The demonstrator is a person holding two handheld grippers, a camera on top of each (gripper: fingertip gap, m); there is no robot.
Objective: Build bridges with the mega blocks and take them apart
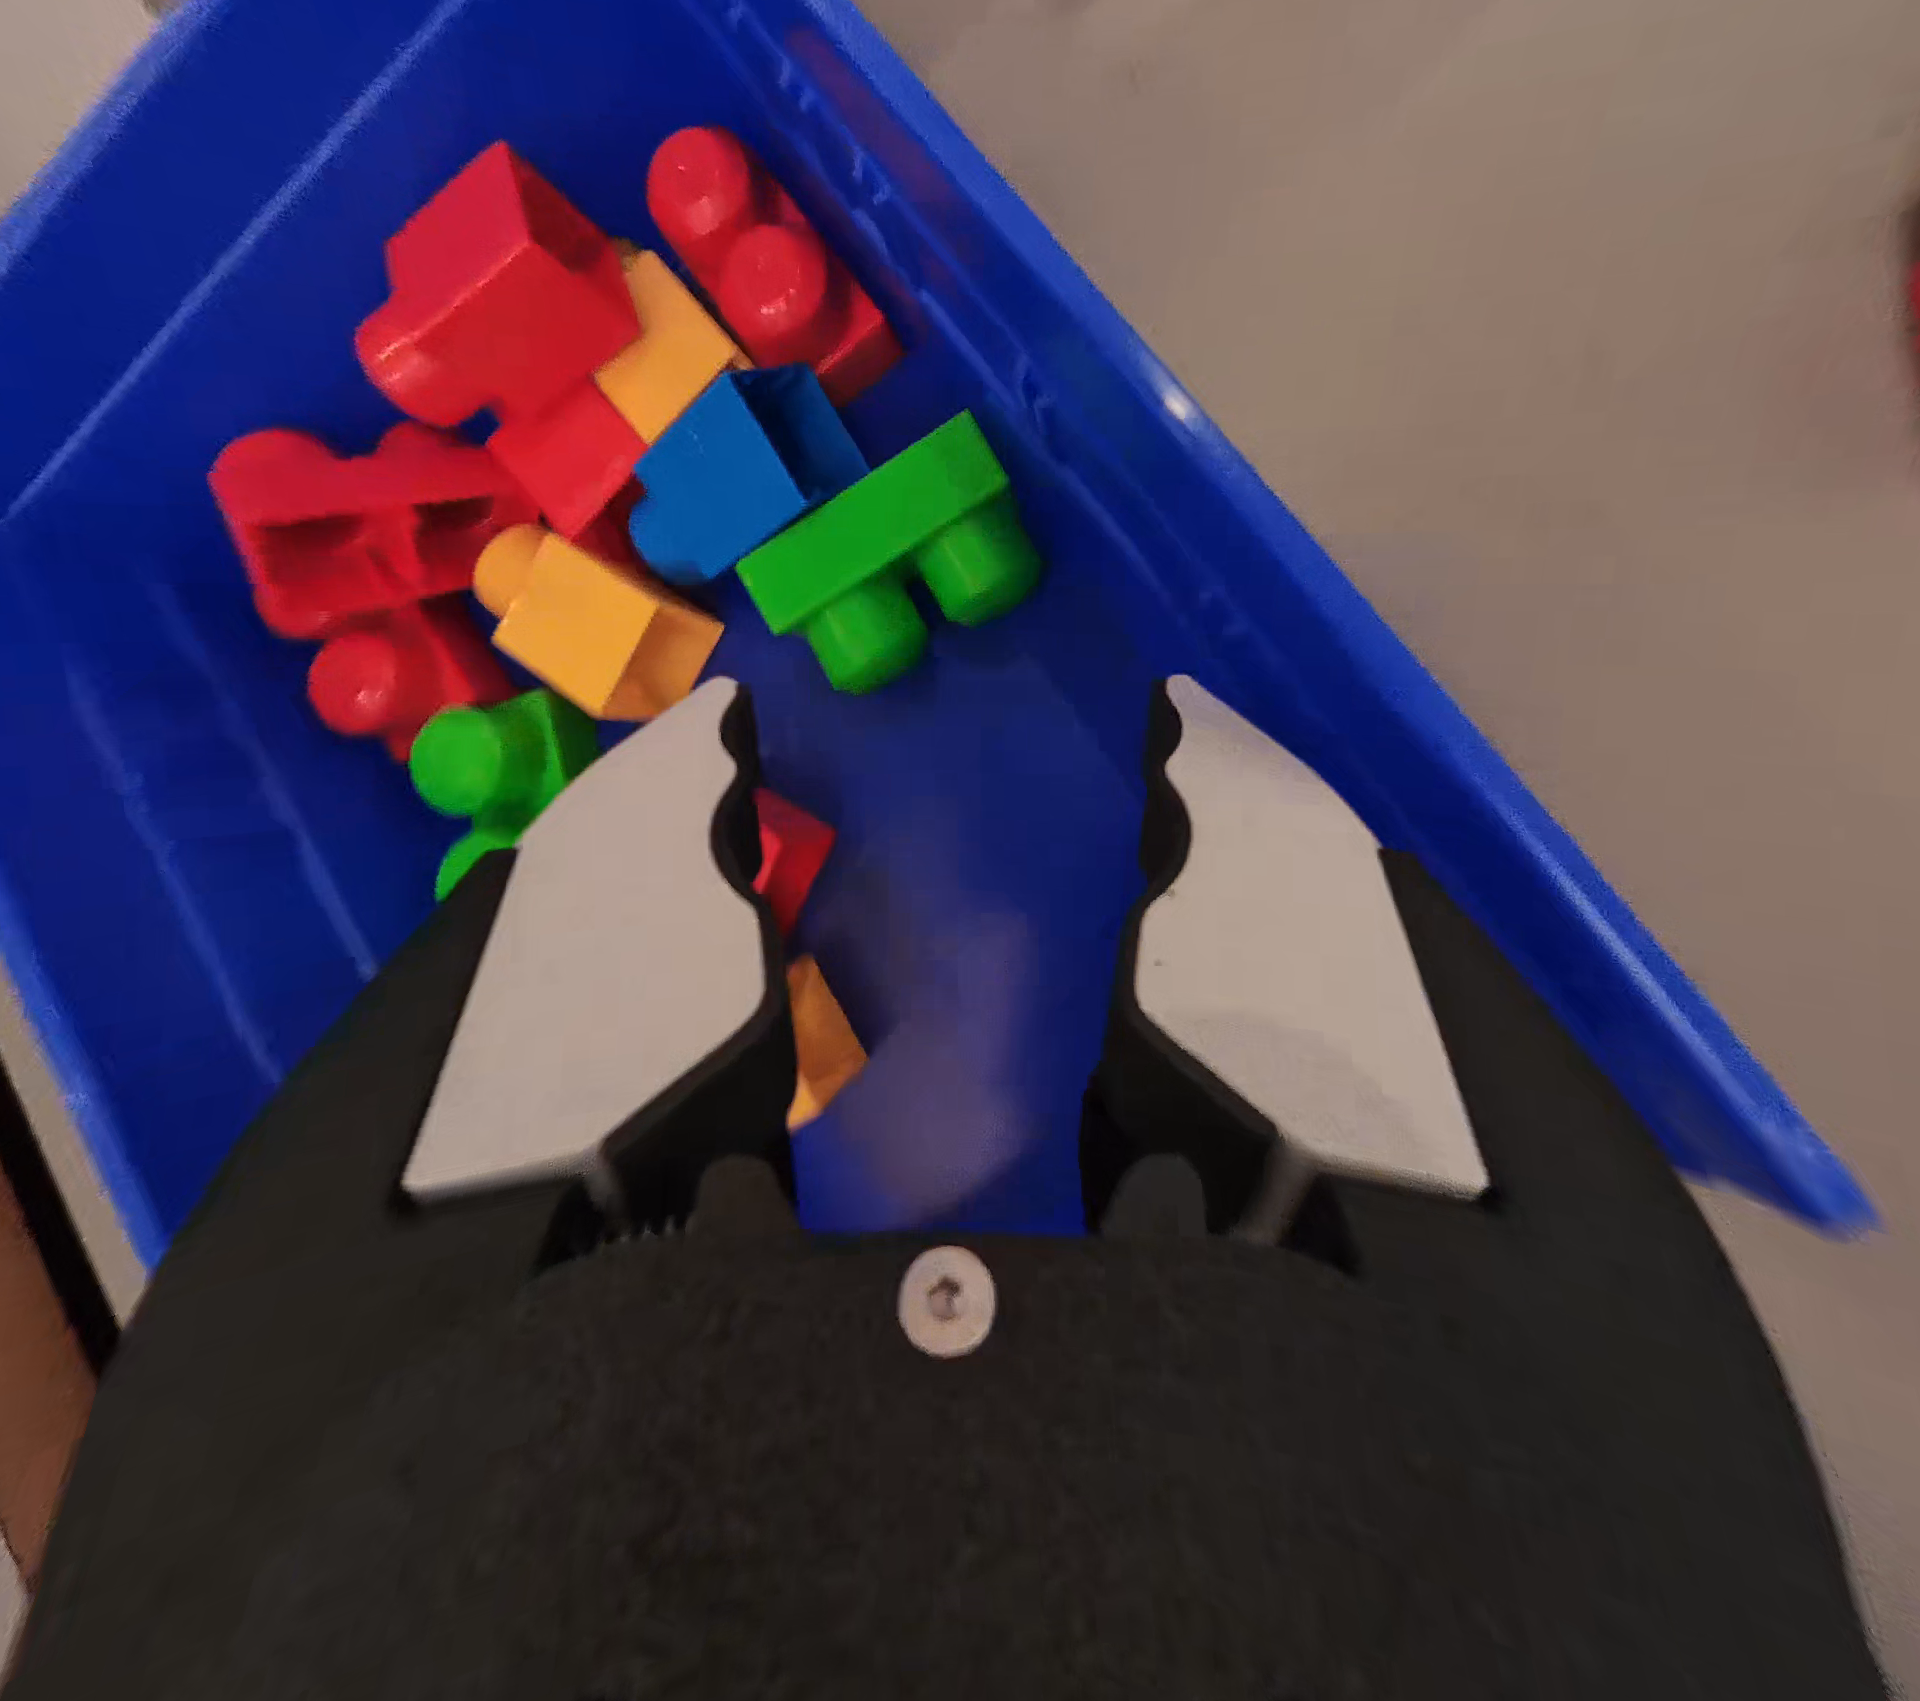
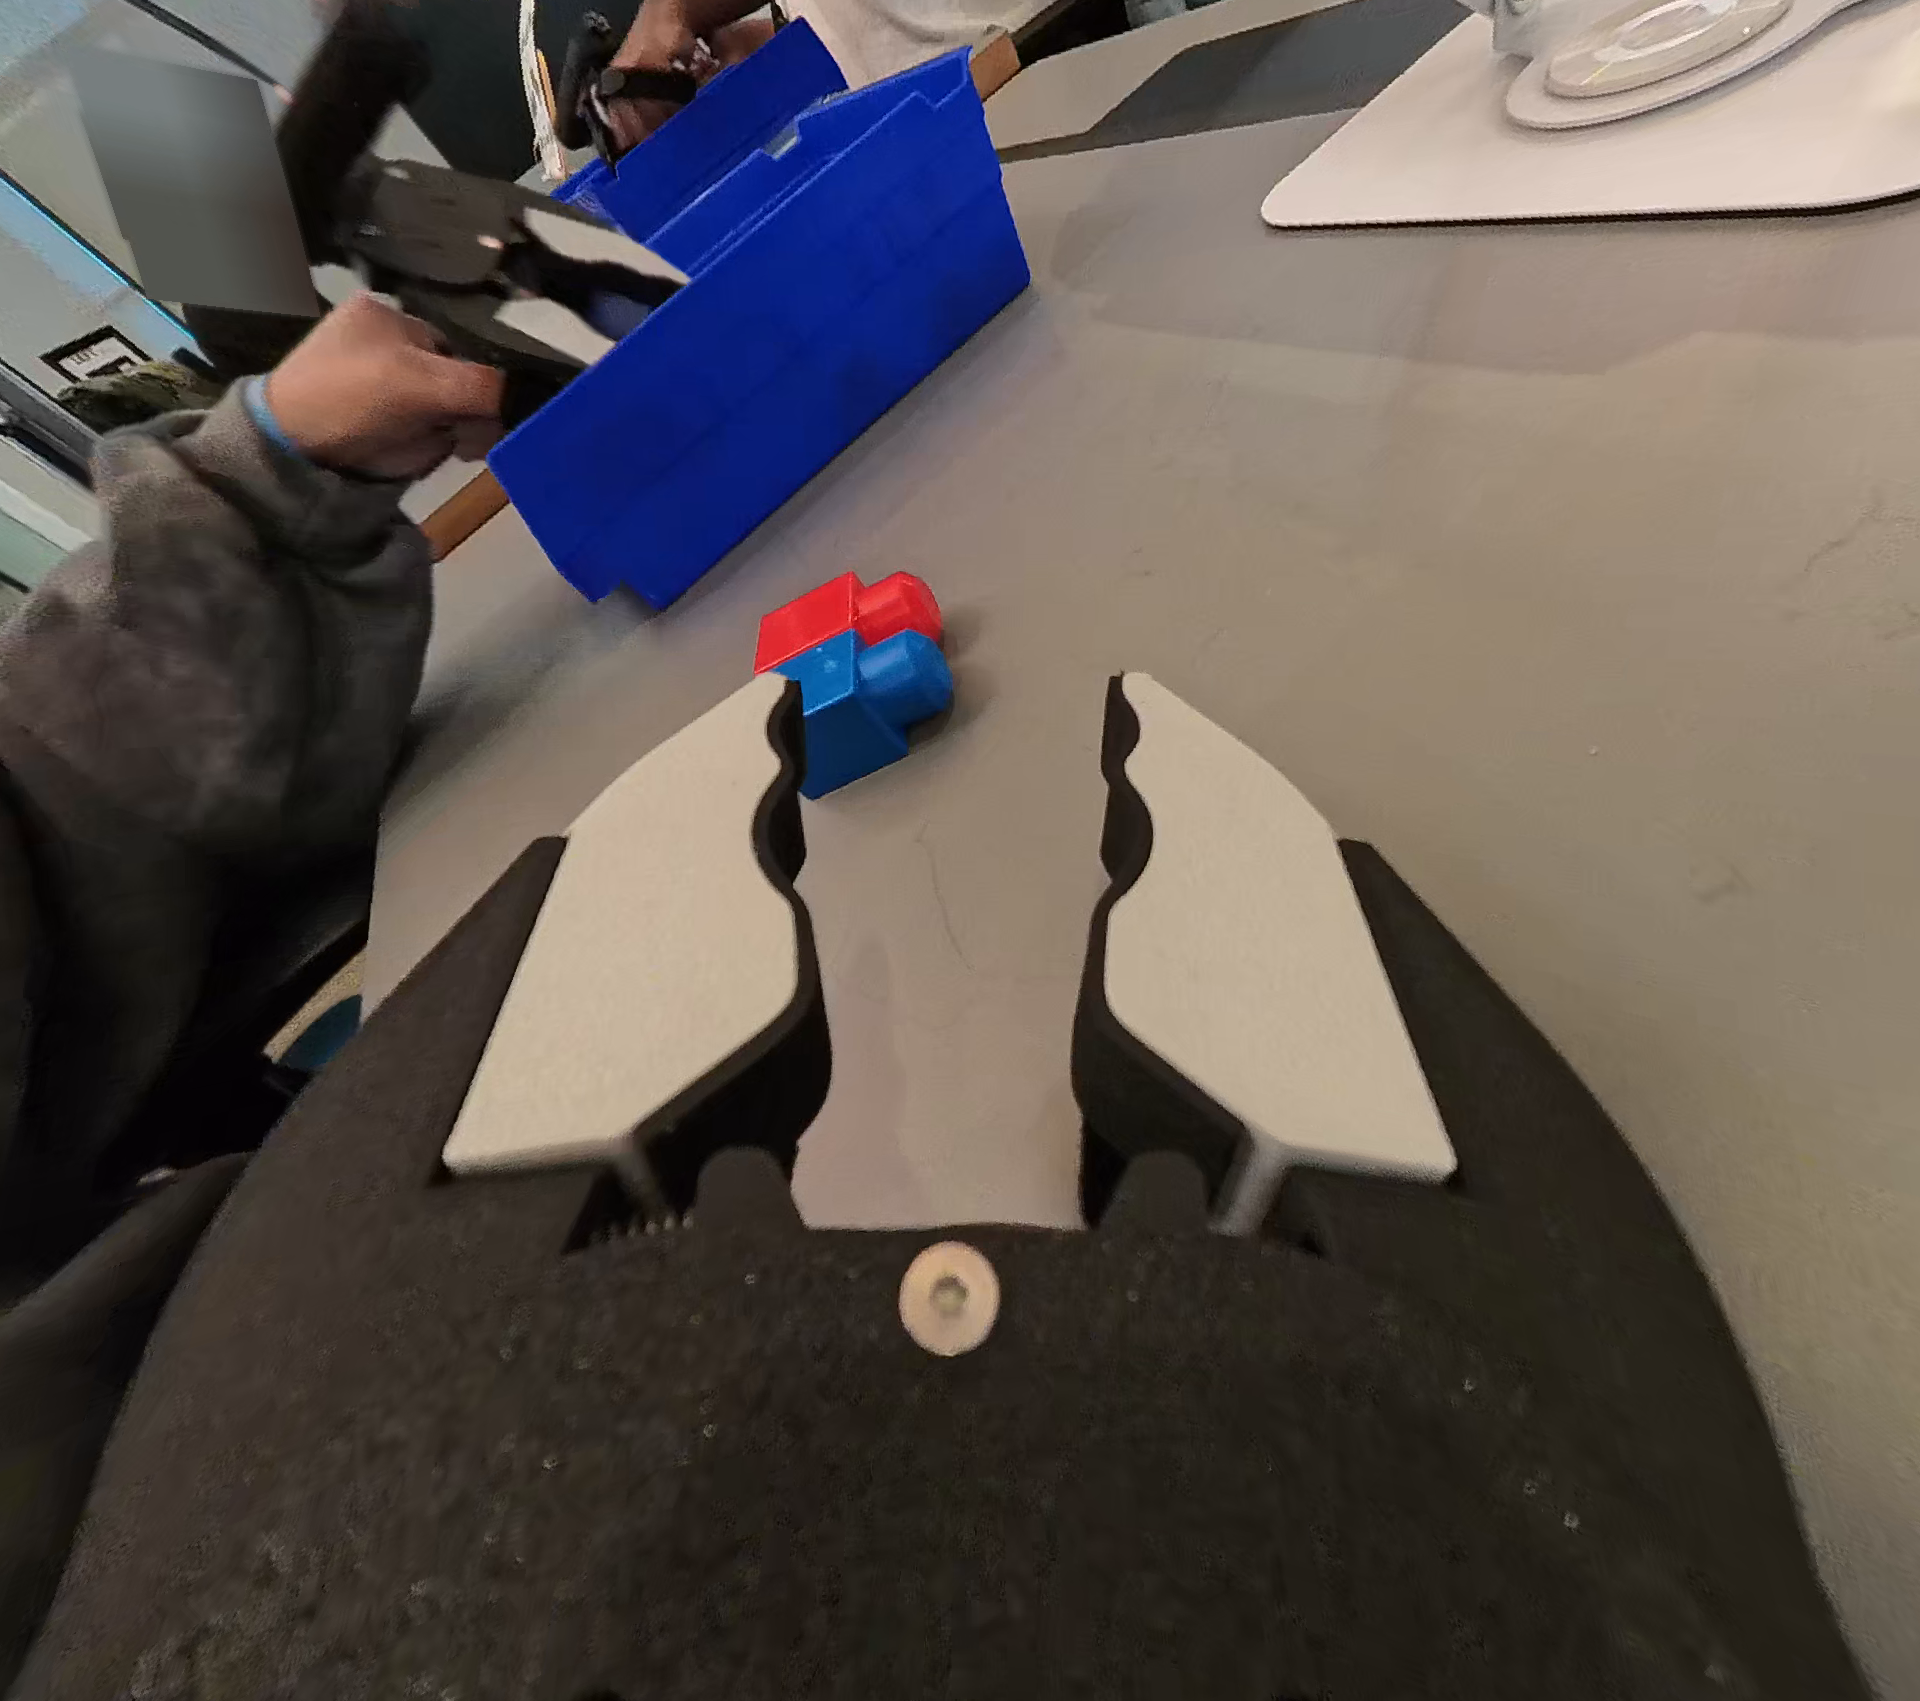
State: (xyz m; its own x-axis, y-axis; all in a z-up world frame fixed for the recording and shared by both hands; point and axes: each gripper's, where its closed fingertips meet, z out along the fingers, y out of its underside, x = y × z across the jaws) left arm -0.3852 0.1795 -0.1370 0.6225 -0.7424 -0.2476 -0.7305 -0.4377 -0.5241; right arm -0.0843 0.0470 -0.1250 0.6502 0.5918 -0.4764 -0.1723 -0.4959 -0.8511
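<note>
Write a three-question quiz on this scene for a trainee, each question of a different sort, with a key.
1. True or false: the left gripper holds a green block.
2. Multiple choice: where do the red block and blue block outside the bin lie? A) in the blue bin B) on the grey table C) between the right gripper's fingers
3. Fill in: the right gripper is ____ and empty.

Key: 1 false, it hangs open over the bin. 2 B, side by side just ahead of the right gripper. 3 open.
</note>
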